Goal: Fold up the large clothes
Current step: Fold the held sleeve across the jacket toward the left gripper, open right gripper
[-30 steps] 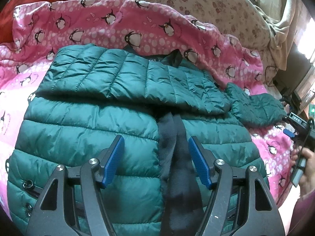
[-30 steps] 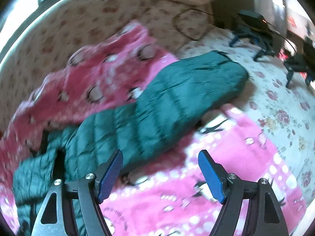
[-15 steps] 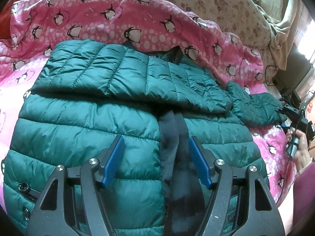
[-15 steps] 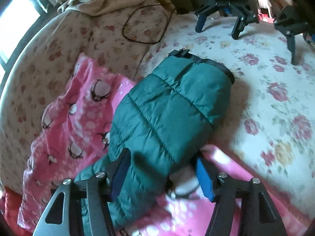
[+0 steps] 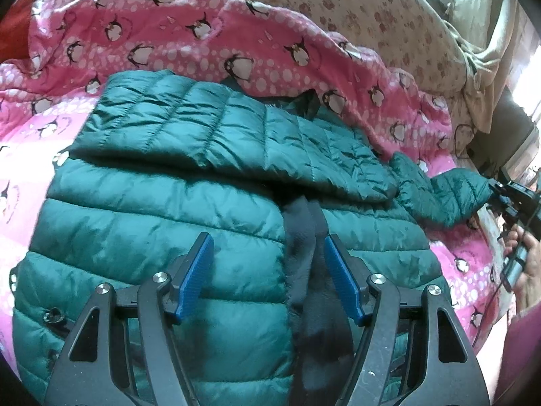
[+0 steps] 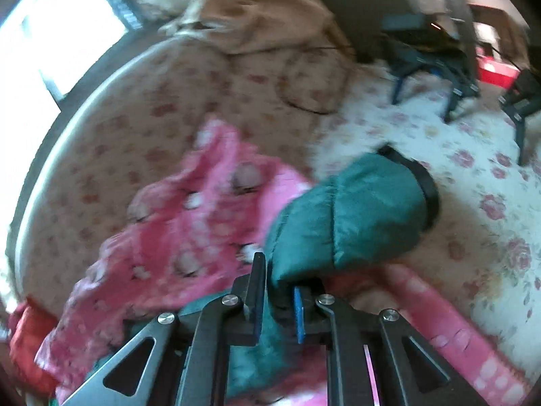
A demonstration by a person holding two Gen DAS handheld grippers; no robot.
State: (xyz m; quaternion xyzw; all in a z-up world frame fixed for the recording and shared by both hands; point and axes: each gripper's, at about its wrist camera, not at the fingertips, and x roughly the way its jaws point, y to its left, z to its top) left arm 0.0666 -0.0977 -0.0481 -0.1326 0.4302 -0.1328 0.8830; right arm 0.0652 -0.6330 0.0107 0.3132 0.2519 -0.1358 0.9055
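A dark green puffer jacket (image 5: 162,223) lies flat on a pink penguin blanket (image 5: 209,44). One sleeve (image 5: 216,125) is folded across its chest. The other sleeve (image 5: 443,196) stretches out to the right. My left gripper (image 5: 267,270) is open and empty, hovering over the jacket's black front strip (image 5: 304,237). My right gripper (image 6: 277,280) is shut on the outstretched sleeve (image 6: 345,216) near its black cuff (image 6: 422,179) and lifts it. In the left wrist view the right gripper (image 5: 507,199) shows at the sleeve's end.
A floral bedsheet (image 6: 473,182) covers the bed beyond the blanket. A beige cloth (image 6: 257,10) and a black cable loop (image 6: 304,81) lie at the far side. Spare gripper tools (image 6: 436,64) stand on the sheet. A red cushion (image 5: 20,20) is at the left.
My right gripper moved onto the outstretched sleeve and shut on it, lifting its end. My left gripper stayed open, drifting slightly over the jacket.
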